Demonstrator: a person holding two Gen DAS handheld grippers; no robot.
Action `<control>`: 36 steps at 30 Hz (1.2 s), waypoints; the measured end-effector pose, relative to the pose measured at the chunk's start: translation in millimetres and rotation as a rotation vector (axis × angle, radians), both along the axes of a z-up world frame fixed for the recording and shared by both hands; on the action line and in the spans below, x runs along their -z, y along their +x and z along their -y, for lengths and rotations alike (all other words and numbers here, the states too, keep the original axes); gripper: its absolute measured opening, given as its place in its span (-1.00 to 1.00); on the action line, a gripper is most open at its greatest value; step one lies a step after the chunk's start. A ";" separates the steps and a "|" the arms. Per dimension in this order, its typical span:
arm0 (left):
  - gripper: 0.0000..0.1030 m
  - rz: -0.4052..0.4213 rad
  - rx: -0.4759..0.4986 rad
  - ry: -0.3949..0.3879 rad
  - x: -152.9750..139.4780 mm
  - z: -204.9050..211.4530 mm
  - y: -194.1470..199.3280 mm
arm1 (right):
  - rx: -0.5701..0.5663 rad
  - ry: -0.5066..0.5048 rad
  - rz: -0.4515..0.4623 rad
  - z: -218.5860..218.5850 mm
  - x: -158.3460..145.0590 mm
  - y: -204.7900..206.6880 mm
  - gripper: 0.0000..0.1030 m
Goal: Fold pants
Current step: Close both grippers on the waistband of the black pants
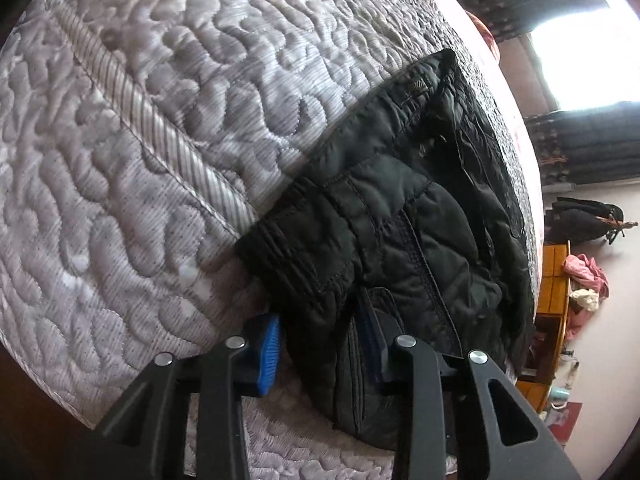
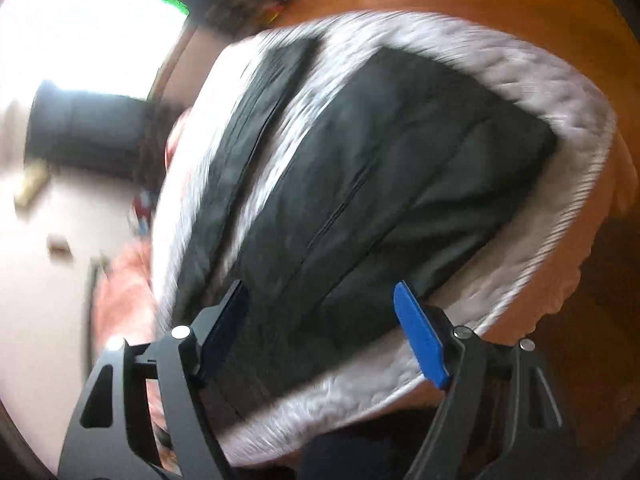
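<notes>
Lying across a grey quilted mattress (image 1: 132, 128) are the black padded pants (image 1: 400, 216), waistband end near the left wrist camera and legs running away toward the far edge; in the right wrist view the same garment shows as two dark bands with pale quilting between them, heavily blurred.

Item, left gripper (image 1: 324, 344): tilted down at the near corner of the pants. A thick fold of black cloth sits between its blue pads (image 1: 269, 352), and the jaws look closed onto that fold. Judged: a grip on the waistband corner, ready for lifting.

Item, right gripper (image 2: 322, 336): jaws well apart, blue pad (image 2: 420, 340) on one side, dark pad on the other, hovering above the near end of the garment with nothing pressed between them. Contact cannot be told through the blur.

Advice for the step: seat the right jaws deep over all layers at the opposite corner before closing, matching the left hold; lift both corners evenly so the slippery padded cloth does not sag or twist; carry the fold along the garment's length, keeping edges aligned.
</notes>
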State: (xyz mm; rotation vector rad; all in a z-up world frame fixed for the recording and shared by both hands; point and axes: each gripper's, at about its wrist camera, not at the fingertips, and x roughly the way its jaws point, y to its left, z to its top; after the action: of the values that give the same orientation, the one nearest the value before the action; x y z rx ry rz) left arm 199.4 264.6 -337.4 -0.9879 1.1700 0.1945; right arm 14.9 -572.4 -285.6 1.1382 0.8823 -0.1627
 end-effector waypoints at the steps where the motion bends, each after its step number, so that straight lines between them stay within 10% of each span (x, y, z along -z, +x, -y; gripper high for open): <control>1: -0.32 -0.002 -0.002 -0.003 0.8 -0.5 -0.3 | 0.025 0.010 0.002 10.3 2.3 -3.9 0.52; 14: -0.50 -0.021 -0.066 0.034 -3.4 4.1 -4.7 | 0.126 0.028 -0.110 60.0 55.1 -2.2 0.55; 18: -0.62 -0.016 -0.100 0.026 -14.1 -3.9 -11.8 | 0.103 0.031 -0.075 50.8 56.2 3.2 -0.78; 32: -0.61 -0.082 -0.193 0.043 -12.1 -81.6 -71.7 | -0.097 -0.004 -0.127 -15.3 57.0 17.6 -0.76; 36: -0.49 -0.076 -0.139 0.063 -11.6 -80.9 -68.2 | -0.162 -0.090 -0.223 -20.0 52.1 28.8 -0.21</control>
State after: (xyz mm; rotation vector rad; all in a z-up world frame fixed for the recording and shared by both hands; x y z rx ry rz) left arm 131.2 345.5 -325.8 -1.0146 1.1577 0.3804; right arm 43.7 -552.3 -337.7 0.9716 1.1499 -0.1968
